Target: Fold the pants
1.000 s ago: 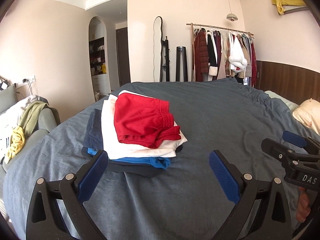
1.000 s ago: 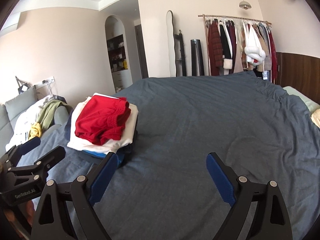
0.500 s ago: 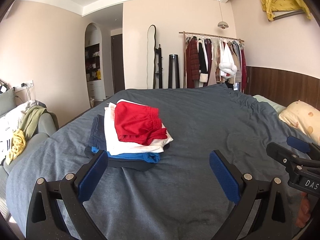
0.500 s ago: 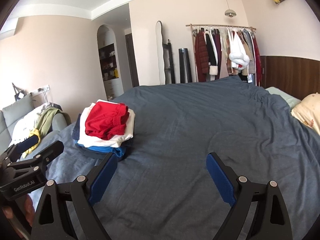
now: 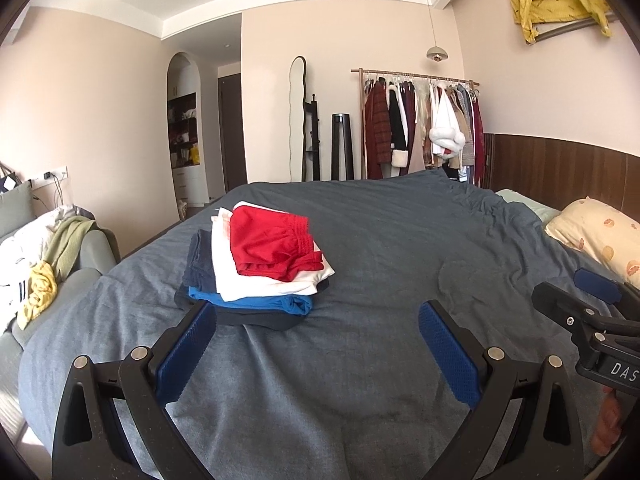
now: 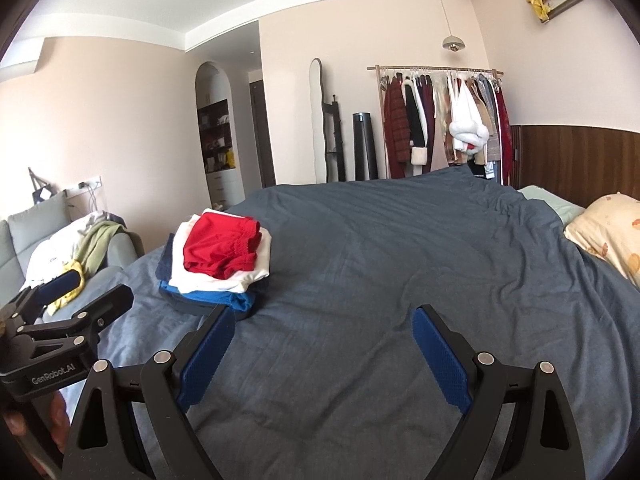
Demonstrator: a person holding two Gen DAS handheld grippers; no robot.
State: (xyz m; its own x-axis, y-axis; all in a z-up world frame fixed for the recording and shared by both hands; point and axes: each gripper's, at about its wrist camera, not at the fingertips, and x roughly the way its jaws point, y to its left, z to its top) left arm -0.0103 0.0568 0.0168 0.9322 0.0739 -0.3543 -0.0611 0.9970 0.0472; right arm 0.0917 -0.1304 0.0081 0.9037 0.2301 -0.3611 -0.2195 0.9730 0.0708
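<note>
Your left gripper [image 5: 316, 334] and right gripper [image 6: 322, 338] hover empty, fingers spread wide. The folded red fabric shorts [image 5: 274, 248] top the clothes stack [image 5: 256, 276] on the grey-blue bed [image 5: 400, 264]; they look soft, light and floppy, so pinch the waistband corners.

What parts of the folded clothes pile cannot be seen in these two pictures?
- Lowest dark garment: left wrist view, near corner behind the left gripper pad; mostly covered by the pile.
- Blue garment: right wrist view, only its edge shows under the white one.
- Pile's far side: hidden in both views.
</note>
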